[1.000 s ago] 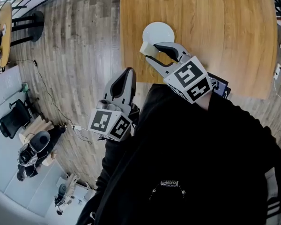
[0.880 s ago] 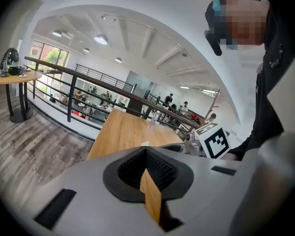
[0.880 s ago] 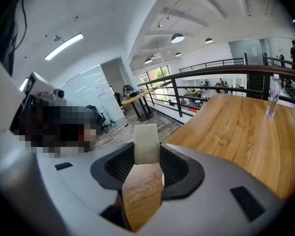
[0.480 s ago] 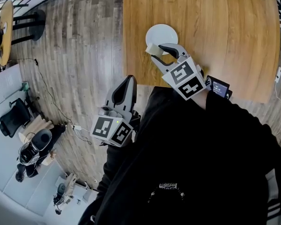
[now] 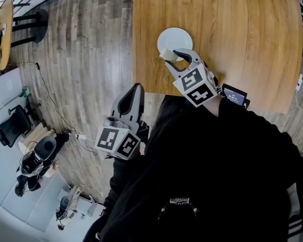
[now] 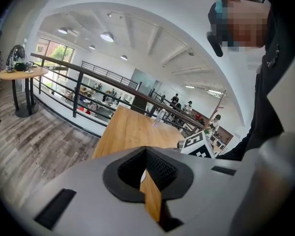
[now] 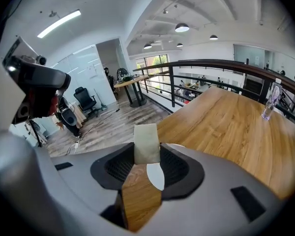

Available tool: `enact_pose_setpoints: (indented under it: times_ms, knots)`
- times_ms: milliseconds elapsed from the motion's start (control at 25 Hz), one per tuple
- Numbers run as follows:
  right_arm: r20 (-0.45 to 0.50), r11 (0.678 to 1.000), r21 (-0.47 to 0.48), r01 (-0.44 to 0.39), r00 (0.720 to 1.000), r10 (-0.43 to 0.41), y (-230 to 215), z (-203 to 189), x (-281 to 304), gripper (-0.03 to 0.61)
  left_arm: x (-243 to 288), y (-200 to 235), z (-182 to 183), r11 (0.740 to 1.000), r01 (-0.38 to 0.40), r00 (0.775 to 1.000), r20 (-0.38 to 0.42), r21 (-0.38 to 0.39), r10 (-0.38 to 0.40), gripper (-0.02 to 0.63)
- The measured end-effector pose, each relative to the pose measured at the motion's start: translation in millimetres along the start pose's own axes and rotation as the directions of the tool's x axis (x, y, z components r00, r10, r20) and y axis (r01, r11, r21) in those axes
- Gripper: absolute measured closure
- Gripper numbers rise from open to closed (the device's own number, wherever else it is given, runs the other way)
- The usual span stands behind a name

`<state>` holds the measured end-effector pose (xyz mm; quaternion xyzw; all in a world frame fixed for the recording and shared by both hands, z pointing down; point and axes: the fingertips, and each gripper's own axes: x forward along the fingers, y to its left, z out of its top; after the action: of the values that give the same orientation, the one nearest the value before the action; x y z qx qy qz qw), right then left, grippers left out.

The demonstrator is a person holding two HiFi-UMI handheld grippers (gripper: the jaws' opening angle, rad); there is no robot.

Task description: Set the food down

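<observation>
A white plate (image 5: 175, 36) lies near the front left corner of the wooden table (image 5: 242, 29). My right gripper (image 5: 170, 57) is shut on a pale, cream-coloured block of food (image 5: 166, 54), held at the plate's near edge. In the right gripper view the food (image 7: 146, 142) stands upright between the pads, and the plate (image 7: 156, 177) shows white below it through the gap. My left gripper (image 5: 136, 88) hangs off the table's left edge over the floor. Its jaws meet at the tips with nothing between them.
A clear bottle (image 7: 269, 102) stands far down the table. A black railing (image 7: 206, 65) runs along the table's far side. On the wood floor at the left are a round side table (image 5: 3, 29), an office chair (image 5: 12, 127) and cables (image 5: 55, 105).
My right gripper has carried the food a little forward, so the block now sits over the plate's near rim. The left gripper has barely moved.
</observation>
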<state>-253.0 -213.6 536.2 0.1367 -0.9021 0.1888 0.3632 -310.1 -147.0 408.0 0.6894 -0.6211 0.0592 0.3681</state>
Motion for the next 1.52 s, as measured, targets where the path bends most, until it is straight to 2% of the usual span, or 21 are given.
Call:
enact_pose_setpoints:
  times_ms: [680, 1080, 1520]
  knots:
    - [-0.155, 0.997, -0.037, 0.068, 0.985, -0.073, -34.1, -42.7, 61.6, 0.407, 4.7, 12.8, -0.9, 0.999, -0.025, 1.0, -0.01, -0.036, 0.024, 0.615]
    - [-0.262, 0.994, -0.051, 0.093, 0.96, -0.103, -52.5, -69.0, 90.1, 0.407, 3.0, 17.2, 6.4, 0.998, -0.043, 0.999, -0.015, -0.055, 0.043, 0.615]
    - [-0.315, 0.986, -0.124, 0.108, 0.938, -0.143, -58.3, -93.5, 113.7, 0.405, 4.2, 31.6, -2.5, 0.994, -0.068, 0.998, -0.001, -0.085, 0.068, 0.615]
